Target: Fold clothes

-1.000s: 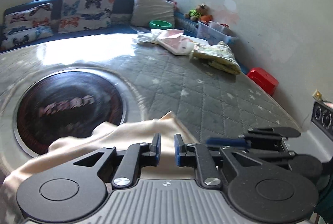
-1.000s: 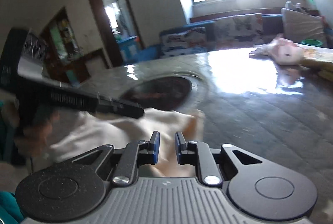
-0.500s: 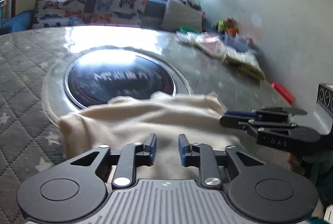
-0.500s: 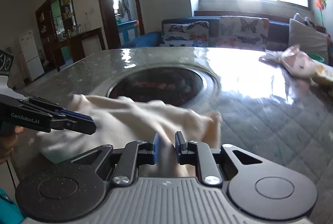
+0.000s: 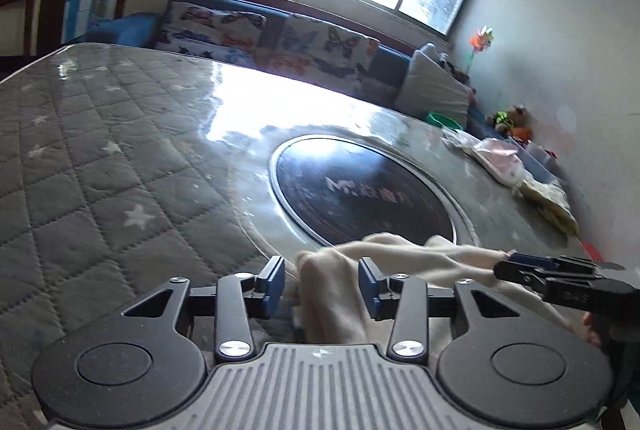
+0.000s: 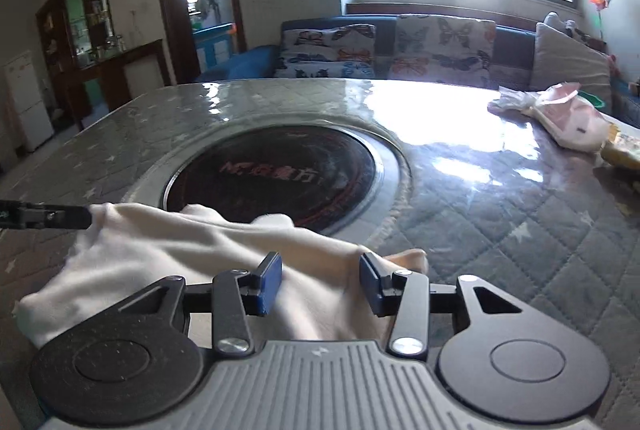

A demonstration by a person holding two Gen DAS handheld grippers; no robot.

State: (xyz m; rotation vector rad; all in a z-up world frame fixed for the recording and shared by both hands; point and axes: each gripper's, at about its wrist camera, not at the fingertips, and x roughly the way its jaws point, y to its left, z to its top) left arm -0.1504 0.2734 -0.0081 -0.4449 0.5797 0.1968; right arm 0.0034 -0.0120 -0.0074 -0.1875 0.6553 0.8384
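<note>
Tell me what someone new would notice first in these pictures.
Likely the cream garment, lying crumpled on the near edge of the quilted table and overlapping the dark round inset at its centre. The left hand-held gripper and right hand-held gripper both have jaws that have just been opening, cloth lying loose between them.

dark round hotplate [image 6: 280, 170] bearing reddish lettering, starts "mr." (rest too blurred)

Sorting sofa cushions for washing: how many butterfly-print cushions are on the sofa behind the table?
2. One butterfly cushion is at the left of the sofa, the other butterfly cushion beside it to the right. More may be hidden beyond the plain grey cushion.
</note>
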